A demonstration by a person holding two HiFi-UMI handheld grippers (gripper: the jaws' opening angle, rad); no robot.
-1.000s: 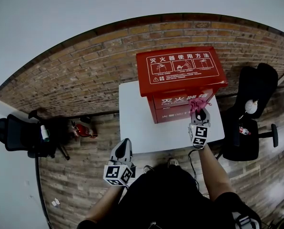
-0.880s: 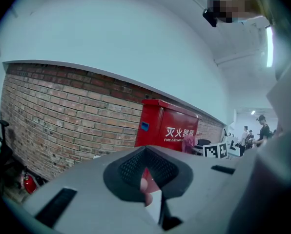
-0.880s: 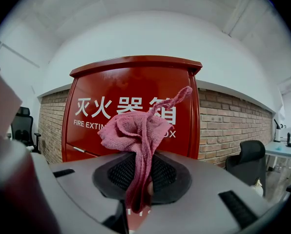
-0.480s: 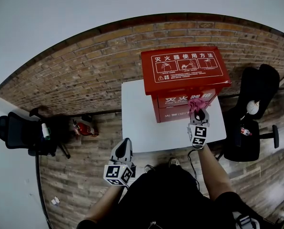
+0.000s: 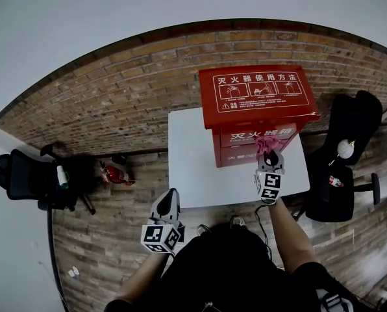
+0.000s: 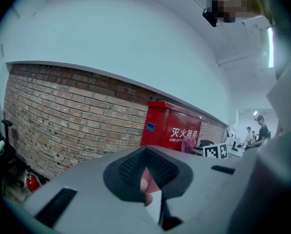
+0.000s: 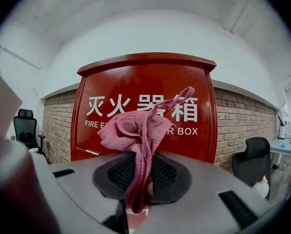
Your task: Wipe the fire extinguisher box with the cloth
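Right gripper [image 5: 269, 151]: fingers closed on the pink cloth [image 7: 135, 131]; a narrow strand of cloth runs down between the finger pads, while the bulk sits bunched just beyond the fingertips; a twisted tail rises up and to the right across the white lettering behind it.

Fire extinguisher box [image 5: 258, 97]: red, upright, lid shut, standing on the rear right part of the white surface [image 5: 192, 169], against the brick wall [image 5: 115, 103]; the cloth is held up at the box's front face, below the overhanging lid and over the lettering; whether cloth and face actually touch cannot be told.

Left gripper [image 5: 169, 199]: held low, near the person's body, off the front left edge of the surface and well apart from the box; its fingers are together with nothing of the task between them.

A black office chair [image 5: 341, 174] stands right of the surface; a small red extinguisher [image 5: 115, 175] lies on the floor to the left.
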